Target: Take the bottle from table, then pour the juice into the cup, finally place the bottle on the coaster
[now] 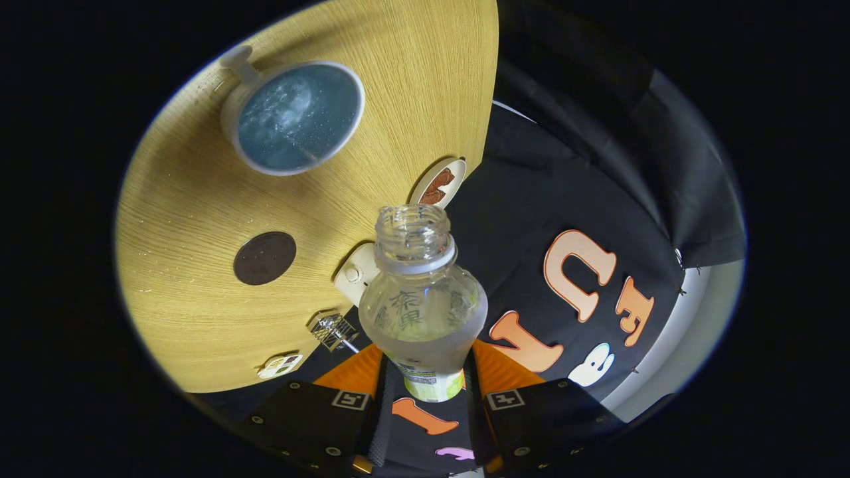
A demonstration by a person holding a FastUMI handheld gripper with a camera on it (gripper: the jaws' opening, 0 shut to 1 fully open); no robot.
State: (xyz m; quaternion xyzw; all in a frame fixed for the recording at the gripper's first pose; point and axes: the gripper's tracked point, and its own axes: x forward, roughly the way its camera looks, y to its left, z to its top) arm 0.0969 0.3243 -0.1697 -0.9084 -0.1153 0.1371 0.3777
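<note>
Bottle (pixel 423 292): uncapped, clamped low on its body in the claw (pixel 425 392), lifted clear of the desk (pixel 186 219).
Claw: both fingers pressed on the bottle's sides, gripping it firmly.
Axis: the bottle runs straight ahead from the fingers, open mouth leading (the view is rolled hard, so it looks tipped).
Cup (pixel 292 116): beyond the mouth and off to one side, well apart.
Coaster (pixel 264 257): dark disc on the desk, nearer than the cup.
Next: likely swing toward the coaster.

Clear bottle (pixel 423 302), white cup (pixel 294 116) with blue inside, dark-brown coaster (pixel 264 258), yellow wood-grain table (pixel 412 86).
</note>
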